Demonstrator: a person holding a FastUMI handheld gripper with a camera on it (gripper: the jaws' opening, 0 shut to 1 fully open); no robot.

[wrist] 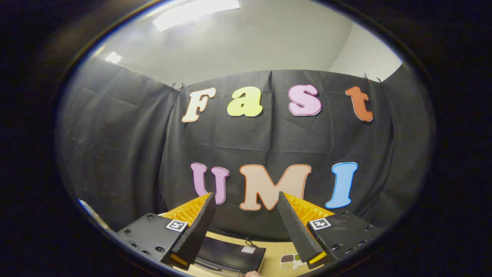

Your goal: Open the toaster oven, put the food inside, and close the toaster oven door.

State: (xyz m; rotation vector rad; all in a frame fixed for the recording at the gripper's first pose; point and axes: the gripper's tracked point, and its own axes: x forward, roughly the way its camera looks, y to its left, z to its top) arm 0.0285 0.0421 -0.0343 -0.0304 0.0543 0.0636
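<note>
My gripper (246,198) is held high and tilted up toward the booth wall, its two fingers (196,231) spread wide apart with nothing between them. Far below, between the fingers, I see the dark top of the toaster oven (230,256) on a light wooden table (275,250). Beside the oven, close to the right finger, lies a small tray of food (289,261) with dark and green portions. The oven's door is hidden from here.
Black cloth hangs all around behind the table. A pale ceiling with a bright lamp (196,13) is overhead. A small pale bit, perhaps a fingertip (253,274), peeks in at the very bottom below the oven.
</note>
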